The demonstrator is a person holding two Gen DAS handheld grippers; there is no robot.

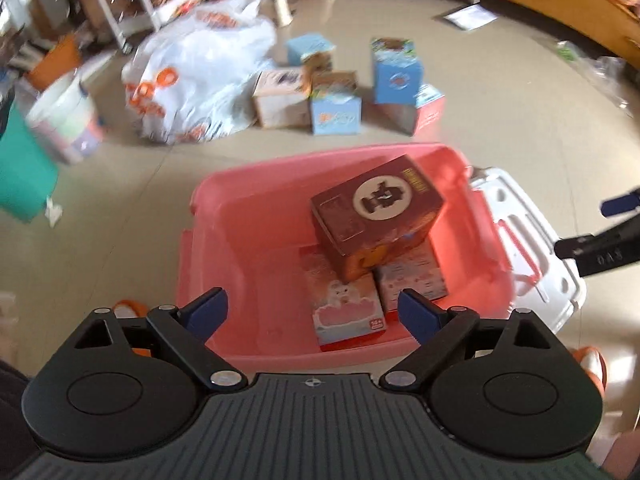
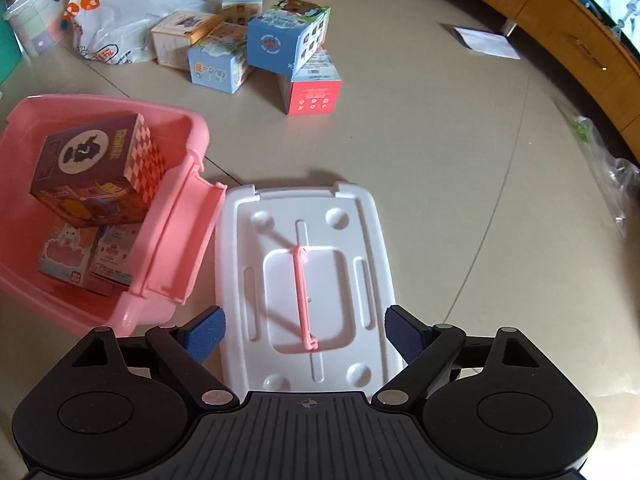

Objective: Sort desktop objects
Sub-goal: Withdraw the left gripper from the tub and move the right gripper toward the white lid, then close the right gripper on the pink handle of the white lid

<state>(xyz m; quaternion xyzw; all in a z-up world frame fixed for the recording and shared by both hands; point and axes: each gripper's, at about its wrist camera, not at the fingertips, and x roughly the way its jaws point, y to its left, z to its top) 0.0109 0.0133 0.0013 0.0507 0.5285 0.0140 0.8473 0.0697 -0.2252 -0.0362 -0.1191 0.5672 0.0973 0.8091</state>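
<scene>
Left wrist view: I find my left tool [image 1: 313,312] spread wide with nothing between its blue pads [image 1: 208,310]; it hangs above the near edge of the pink bin [image 1: 240,248], which fills the centre of the frame; no earlier view is on hand, so I report only the present stance.

Bin contents: a dark red box [image 1: 376,220] sits tilted on top of two pale boxes [image 1: 348,312] that lie side by side on the bin floor, at the bin's right half; the red box touches both.

Right edge of the same frame: part of my right tool [image 1: 600,240] shows, and below it the white lid [image 1: 532,240] lies just beside the bin.

Right wrist view: my right tool [image 2: 305,334] is also spread wide and grips nothing; its pads stand either side of the lid's near end, apart from it as far as I can judge; the lid [image 2: 360,248] lies flat on the floor, its pink handle [image 2: 302,300] running down the middle; the bin [image 2: 192,216] sits at lower left, touching or nearly touching the lid.

Upper centre of both frames: a cluster of boxes [image 2: 280,40] remains on the floor, one blue box resting on a pink-ended one; a white plastic bag [image 2: 132,4] lies to their left.
</scene>
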